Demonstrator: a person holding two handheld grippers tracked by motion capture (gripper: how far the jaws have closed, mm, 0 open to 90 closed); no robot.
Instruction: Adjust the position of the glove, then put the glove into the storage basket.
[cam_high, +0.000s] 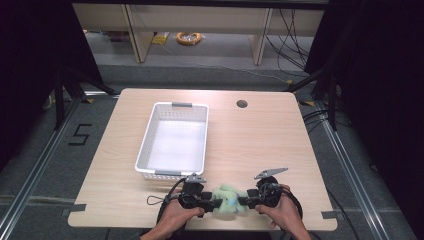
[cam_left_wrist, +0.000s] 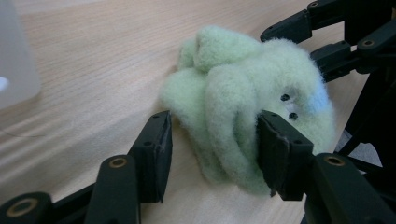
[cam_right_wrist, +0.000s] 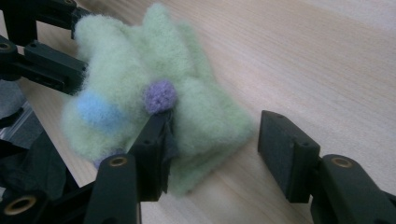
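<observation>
High view: fixed above the near edge, facing forward and down over the whole worktop (cam_high: 260, 135). Left gripper view and right gripper view: each close above the worktop's near edge, looking along its own jaws; both share the green fleece bundle (cam_left_wrist: 243, 107), from opposite sides.

floor mark (cam_high: 80, 134): a black "5" in tape strips
place: on the grey floor, left of the frame, beside the table's (cam_high: 260, 135) left edge
other text: none readable on any other thing
</observation>
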